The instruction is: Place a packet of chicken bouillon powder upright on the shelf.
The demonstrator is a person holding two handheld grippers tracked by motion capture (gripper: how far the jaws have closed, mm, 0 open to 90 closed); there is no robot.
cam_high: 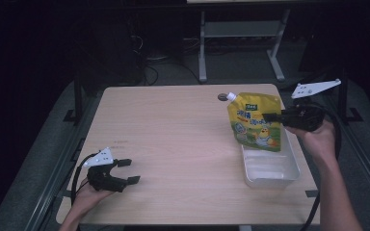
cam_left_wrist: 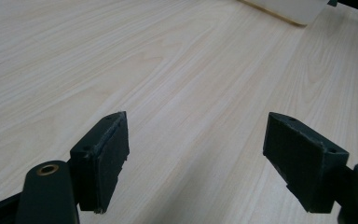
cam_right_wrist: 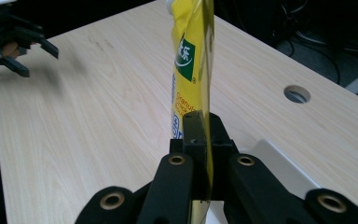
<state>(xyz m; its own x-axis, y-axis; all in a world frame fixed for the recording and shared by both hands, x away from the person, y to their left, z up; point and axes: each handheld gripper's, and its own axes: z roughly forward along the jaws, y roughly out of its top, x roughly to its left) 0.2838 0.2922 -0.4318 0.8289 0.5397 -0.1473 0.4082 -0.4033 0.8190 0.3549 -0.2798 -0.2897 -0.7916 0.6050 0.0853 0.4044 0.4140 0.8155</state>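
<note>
A yellow spouted pouch with a white cap hangs upright over the far end of a white tray at the table's right side. My right gripper is shut on the pouch's right edge. In the right gripper view the pouch stands edge-on, pinched between the jaws of my right gripper. My left gripper rests low at the table's near left corner, open and holding nothing. In the left gripper view its pads stand wide apart over bare wood.
The light wooden table has a round cable hole at its far edge near the pouch's cap. The tray's corner shows far off in the left gripper view. Dark floor, desk legs and cables lie beyond the table.
</note>
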